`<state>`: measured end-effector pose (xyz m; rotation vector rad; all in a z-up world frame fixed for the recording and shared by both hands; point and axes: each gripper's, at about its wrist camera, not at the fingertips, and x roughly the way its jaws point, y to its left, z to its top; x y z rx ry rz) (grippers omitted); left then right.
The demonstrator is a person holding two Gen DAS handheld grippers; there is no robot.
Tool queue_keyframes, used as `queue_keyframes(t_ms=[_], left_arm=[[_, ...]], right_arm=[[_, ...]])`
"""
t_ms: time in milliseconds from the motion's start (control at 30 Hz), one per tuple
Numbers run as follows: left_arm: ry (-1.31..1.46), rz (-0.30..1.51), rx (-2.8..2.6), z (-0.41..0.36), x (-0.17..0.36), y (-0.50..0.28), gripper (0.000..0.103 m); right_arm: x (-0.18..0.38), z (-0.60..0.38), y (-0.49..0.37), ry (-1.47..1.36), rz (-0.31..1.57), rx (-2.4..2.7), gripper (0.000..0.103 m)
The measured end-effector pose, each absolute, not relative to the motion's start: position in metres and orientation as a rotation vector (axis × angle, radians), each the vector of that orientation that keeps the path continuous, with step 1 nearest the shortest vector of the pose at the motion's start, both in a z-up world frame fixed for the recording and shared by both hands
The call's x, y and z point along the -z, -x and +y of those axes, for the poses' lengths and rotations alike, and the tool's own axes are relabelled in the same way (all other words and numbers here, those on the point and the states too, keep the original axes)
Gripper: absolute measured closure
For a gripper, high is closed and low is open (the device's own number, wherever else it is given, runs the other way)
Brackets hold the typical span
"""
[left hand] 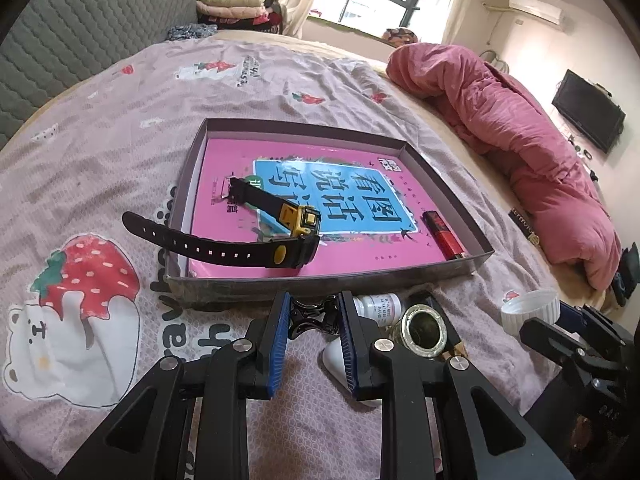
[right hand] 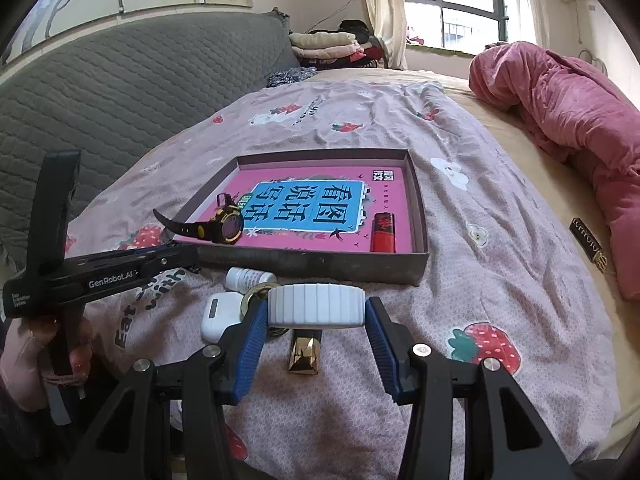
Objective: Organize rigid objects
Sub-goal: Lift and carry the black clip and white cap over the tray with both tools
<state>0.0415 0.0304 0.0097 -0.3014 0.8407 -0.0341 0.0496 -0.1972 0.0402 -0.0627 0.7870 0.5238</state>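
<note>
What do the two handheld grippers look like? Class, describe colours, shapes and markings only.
Both the left gripper and right gripper have black angular frames with silver round bolts and ribbed blue pads inside the jaws. Seen from the right wrist view, the left gripper's side reads "GenRobot.AI" in white, and it has an upright black handle.

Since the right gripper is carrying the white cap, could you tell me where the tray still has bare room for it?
The tray is free between the watch and the red lighter, and along its far wall. The cap sits in the right gripper. Crowded: the near-left corner, where the strap overhangs.
</note>
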Motion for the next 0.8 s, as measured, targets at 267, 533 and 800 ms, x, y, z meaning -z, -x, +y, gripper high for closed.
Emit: queue_keyframes(t_ms=[267,533,800], left_arm=[[0.295,0.802,0.043,0.03,-0.02,-0.038,0.079],[0.289,0.746,0.046,0.029,-0.031,-0.034,0.079],[0.274,0.729,0.052,0.028,-0.034,-0.034,0.079]], right_arm=[[-0.046,-0.198,-0.053,0.045,0.743,-0.531,0.053],[-0.047,-0.197,-0.055,0.035,0.723,-0.543,0.053],[-0.051,-0.196,-0.058,0.04,0.689,-0.543,0.053]])
